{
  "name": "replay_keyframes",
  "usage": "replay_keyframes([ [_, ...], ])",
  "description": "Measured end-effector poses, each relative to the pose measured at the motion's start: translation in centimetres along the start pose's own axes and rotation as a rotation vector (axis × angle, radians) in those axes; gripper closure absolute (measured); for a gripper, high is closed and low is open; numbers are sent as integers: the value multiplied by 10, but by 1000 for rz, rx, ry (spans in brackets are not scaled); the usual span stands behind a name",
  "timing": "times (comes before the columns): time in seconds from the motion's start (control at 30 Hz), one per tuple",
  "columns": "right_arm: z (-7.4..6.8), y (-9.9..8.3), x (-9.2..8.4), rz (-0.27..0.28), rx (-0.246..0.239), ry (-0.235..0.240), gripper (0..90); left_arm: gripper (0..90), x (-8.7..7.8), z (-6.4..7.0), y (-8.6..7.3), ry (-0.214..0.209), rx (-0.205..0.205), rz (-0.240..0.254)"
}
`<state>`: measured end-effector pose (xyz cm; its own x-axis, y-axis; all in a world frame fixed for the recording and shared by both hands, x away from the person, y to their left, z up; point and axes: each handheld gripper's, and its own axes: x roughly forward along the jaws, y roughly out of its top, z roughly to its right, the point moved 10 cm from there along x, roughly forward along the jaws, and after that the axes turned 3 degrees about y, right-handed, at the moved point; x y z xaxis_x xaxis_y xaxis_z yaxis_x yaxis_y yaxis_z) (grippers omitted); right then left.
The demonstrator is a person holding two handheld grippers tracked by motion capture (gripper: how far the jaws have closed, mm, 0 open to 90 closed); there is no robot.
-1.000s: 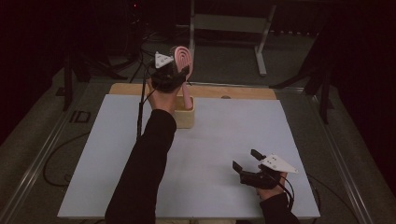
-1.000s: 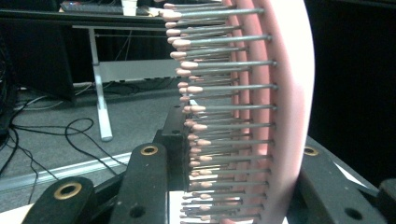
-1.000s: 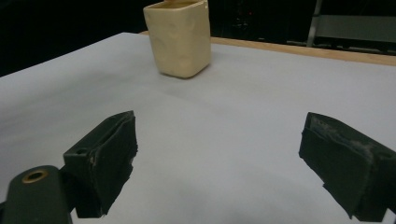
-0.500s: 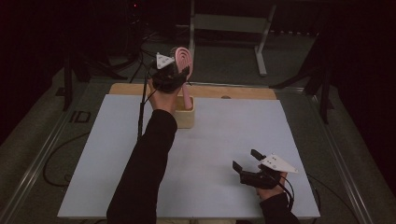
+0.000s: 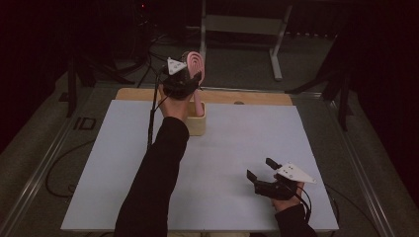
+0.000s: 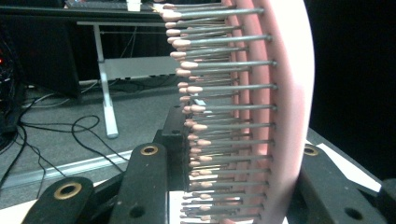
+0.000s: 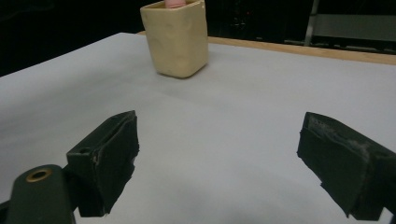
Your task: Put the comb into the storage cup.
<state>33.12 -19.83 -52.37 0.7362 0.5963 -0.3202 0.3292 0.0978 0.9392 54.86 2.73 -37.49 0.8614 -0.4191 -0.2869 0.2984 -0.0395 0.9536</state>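
High view: nothing has moved since the earlier frames. My left claw point(image 5: 190, 81) clamps the pink hairbrush point(image 5: 196, 64), handle down in the cream cup point(image 5: 196, 123) near the counter's point(image 5: 123, 163) far edge. Left gripper view: bristles point(image 6: 224, 107) between jaws. Right gripper view: right claw point(image 7: 217, 158) gapes empty over the near-right counter.

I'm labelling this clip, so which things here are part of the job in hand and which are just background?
In the job: pink hairbrush, clamped in the left gripper with its handle down in the cream cup.

Just about: right gripper, open and resting over the white sheet; metal stand behind the table.
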Motion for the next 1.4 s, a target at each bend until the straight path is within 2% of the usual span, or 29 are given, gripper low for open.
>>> replay_keyframes([
  [1.4, -2, -1, 1, -8, -10, 10, 117, 644, 8, 2, -18, 12, 3, -31],
])
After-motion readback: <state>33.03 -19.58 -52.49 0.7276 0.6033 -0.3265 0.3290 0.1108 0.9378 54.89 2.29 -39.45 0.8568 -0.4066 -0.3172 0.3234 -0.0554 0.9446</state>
